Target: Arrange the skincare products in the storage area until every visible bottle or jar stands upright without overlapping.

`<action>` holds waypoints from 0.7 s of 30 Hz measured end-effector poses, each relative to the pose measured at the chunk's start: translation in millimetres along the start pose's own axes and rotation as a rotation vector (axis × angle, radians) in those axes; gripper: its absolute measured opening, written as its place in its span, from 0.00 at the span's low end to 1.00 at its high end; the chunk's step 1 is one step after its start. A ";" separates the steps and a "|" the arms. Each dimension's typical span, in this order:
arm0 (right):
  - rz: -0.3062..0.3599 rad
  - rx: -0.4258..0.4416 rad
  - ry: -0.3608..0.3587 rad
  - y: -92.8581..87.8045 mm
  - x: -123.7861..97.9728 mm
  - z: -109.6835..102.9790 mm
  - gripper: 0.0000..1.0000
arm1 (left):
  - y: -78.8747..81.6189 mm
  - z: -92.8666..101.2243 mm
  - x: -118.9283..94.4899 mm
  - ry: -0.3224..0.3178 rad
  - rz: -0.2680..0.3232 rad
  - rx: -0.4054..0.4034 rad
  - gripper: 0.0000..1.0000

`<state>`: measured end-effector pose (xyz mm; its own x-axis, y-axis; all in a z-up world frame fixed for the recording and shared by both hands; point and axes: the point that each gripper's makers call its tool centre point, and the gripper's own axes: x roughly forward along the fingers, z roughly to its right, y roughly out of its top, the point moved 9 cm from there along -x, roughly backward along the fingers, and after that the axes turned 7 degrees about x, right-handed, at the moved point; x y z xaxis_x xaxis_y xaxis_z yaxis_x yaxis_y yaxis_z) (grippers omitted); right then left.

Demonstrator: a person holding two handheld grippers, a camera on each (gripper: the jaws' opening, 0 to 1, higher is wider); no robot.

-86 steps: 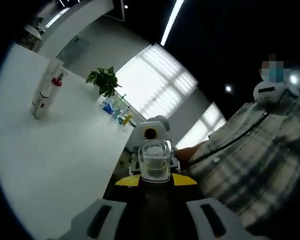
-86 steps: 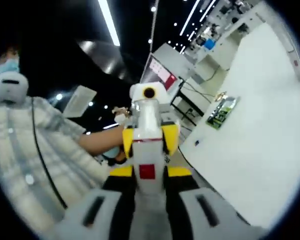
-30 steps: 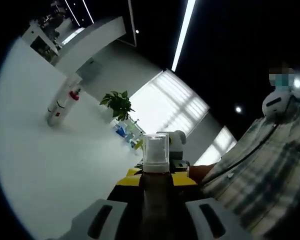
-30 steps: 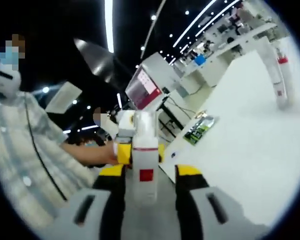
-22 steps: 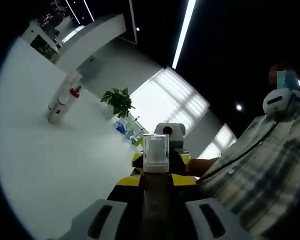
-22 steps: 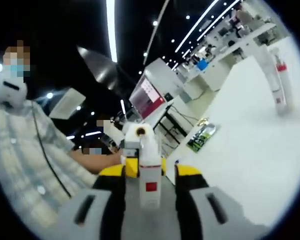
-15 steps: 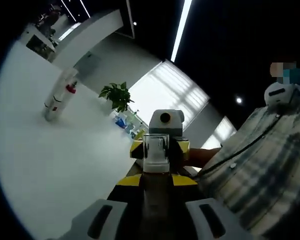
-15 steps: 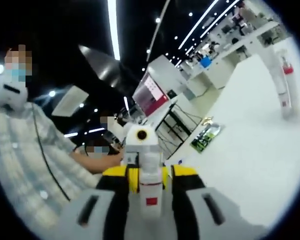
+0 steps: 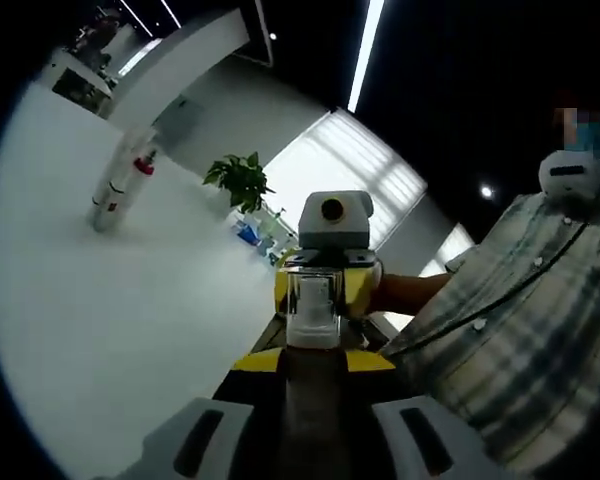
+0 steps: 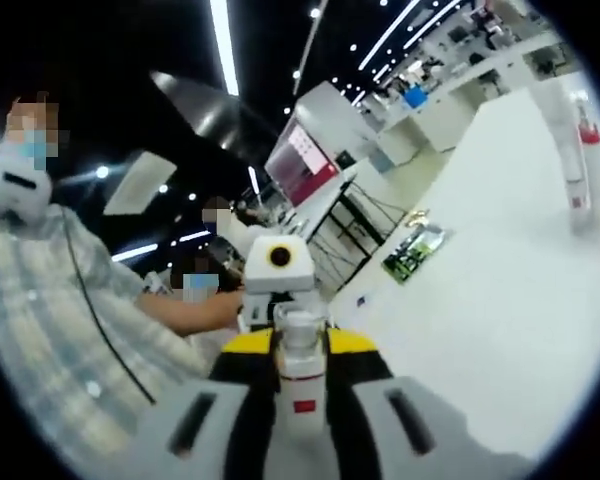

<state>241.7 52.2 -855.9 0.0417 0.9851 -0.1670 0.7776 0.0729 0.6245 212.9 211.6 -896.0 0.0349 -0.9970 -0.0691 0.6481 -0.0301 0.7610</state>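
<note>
Both grippers loaded, held up facing each other off the table edge.

My left gripper (image 9: 310, 400) is pinched on a dark bottle with a clear square cap (image 9: 311, 312), which stands straight up between the jaws; just beyond it I see the right gripper (image 9: 330, 262), yellow-marked, facing me. My right gripper (image 10: 300, 420) is clamped on a white bottle with a small red label (image 10: 302, 385), its pump top pointing at the left gripper (image 10: 277, 268) close behind. The white table (image 9: 110, 320) runs off to one side, and well away on it stand two tall white tubes with red details (image 9: 120, 185), touching or nearly so. Beyond the table's far end: a potted plant (image 9: 242, 180), bright blinds, ceiling strip lights. A person in a plaid shirt (image 9: 520, 330) holds both tools.
</note>
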 end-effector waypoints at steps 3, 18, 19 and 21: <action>0.008 0.009 -0.008 1.3 -2.6 2.4 0.15 | 0.3 -0.8 2.8 0.023 0.023 -0.013 0.21; 0.004 0.045 0.006 5.3 0.5 10.4 0.15 | 0.5 1.9 -0.6 0.138 0.041 -0.022 0.23; -0.002 0.040 0.007 6.6 2.6 10.8 0.15 | 0.6 1.7 -1.8 0.147 0.044 -0.023 0.23; -0.008 0.036 0.010 8.0 4.8 11.3 0.15 | 1.0 2.2 -4.7 0.168 0.053 -0.023 0.23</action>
<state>255.3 55.8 -860.3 0.0295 0.9859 -0.1645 0.7998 0.0755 0.5955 211.7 216.0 -893.5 0.1946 -0.9712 -0.1376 0.6595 0.0257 0.7513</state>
